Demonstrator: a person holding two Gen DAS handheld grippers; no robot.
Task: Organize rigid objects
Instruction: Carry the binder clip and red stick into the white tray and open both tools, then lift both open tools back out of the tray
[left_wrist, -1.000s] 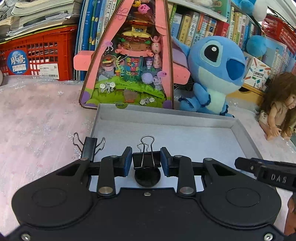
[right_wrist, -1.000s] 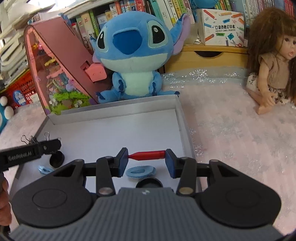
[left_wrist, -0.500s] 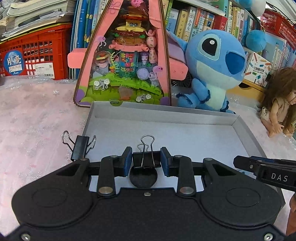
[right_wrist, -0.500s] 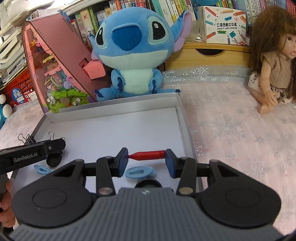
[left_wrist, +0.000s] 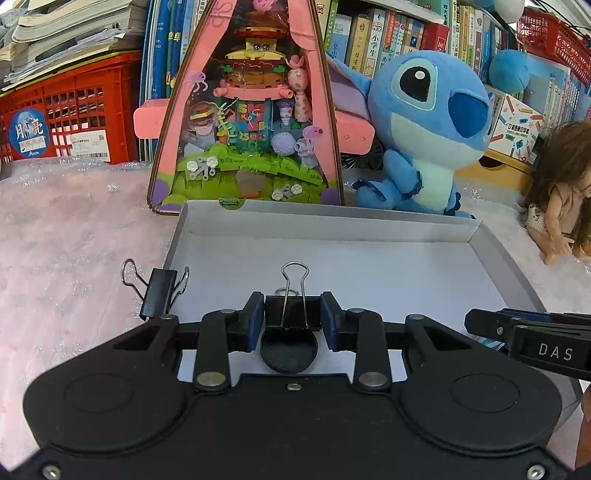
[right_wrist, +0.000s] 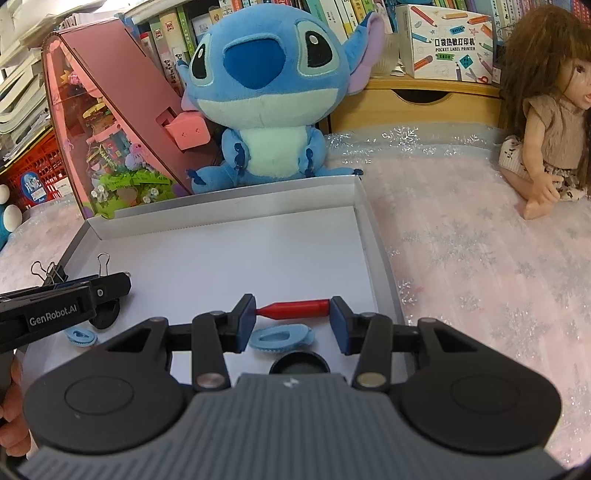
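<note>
Down low over the near left part of the tray (left_wrist: 332, 225), left gripper (left_wrist: 292, 320) clamped on a black binder clip (left_wrist: 293, 312), blue pads pressed to its two sides, wire handle standing upright. Just below the clip, on the tray floor, a round black cap (left_wrist: 289, 354). Second binder clip (left_wrist: 159, 290) perched at the tray's left wall, handles splayed; inside or outside the wall cannot be told. Over the tray's near right part, right gripper (right_wrist: 292, 320) closed endwise on a red pen cap (right_wrist: 295, 309), held level between the pads. Beneath it on the white floor, a light-blue ridged lid (right_wrist: 282, 338) and another black cap (right_wrist: 299, 365); farther left, a smaller blue piece (right_wrist: 80, 336) beside a black disc (right_wrist: 105, 317). Rest of the tray floor bare white.

Compared with a second ago: same grip on both items, no change in jaw spacing. Left view drawn back and raised a little, showing more of the tray's far wall and of the second clip. Right view likewise pulled back slightly, more tray visible ahead.

Behind the tray, a pink triangular toy box (left_wrist: 245, 110) and a blue plush (right_wrist: 266, 85) touching the far wall; a doll (right_wrist: 546, 122) seated well apart on the pink cloth (right_wrist: 480, 258). Further back, books (left_wrist: 369, 37) and a red crate (left_wrist: 70, 110).
</note>
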